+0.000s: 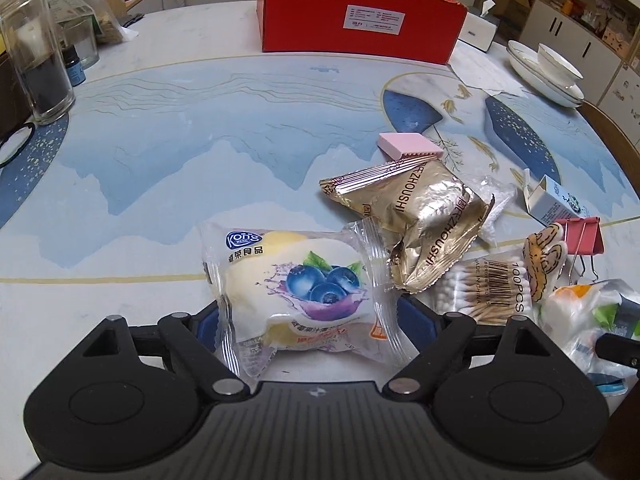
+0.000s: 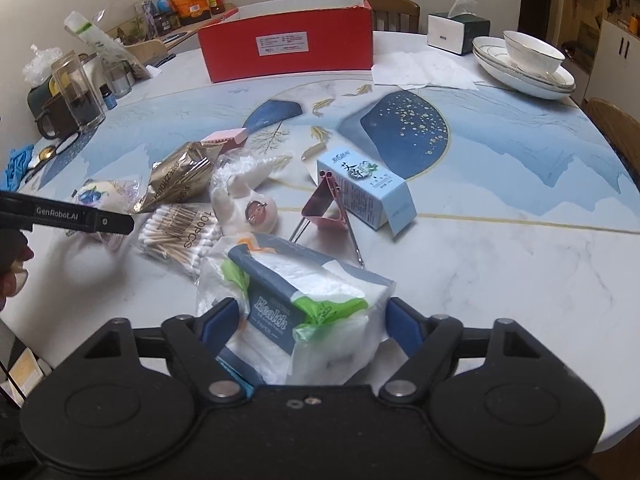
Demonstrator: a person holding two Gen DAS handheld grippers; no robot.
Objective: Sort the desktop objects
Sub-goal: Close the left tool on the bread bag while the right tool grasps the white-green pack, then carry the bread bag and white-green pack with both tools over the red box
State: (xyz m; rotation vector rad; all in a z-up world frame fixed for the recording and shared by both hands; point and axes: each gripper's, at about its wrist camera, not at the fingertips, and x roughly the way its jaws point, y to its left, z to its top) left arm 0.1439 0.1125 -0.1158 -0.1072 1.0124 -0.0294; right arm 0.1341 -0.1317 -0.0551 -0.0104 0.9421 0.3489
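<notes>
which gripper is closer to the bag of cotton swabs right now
Left, by a small margin. The left gripper straddles the blueberry bun directly beside the cotton swabs; the right gripper straddles the tissue pack just beyond.

1. The table (image 2: 500,240) – a round top printed with blue mountains, gold fish and dark blue shapes – fills both views.
2. Upper centre of the right wrist view: a red box (image 2: 288,46) lies on it, with a tissue box (image 2: 456,32) and stacked white dishes (image 2: 524,68) at upper right.
3. Left edge: a glass container (image 2: 78,92) and a small blue bottle (image 2: 108,98).
4. Middle – a loose cluster: pink eraser (image 2: 228,136), gold snack packets (image 2: 180,176), cotton swab pack (image 2: 180,236), blueberry bread packet (image 1: 296,292), pink binder clip (image 2: 324,210), light blue carton (image 2: 368,192), tissue packet (image 2: 304,312).
</notes>
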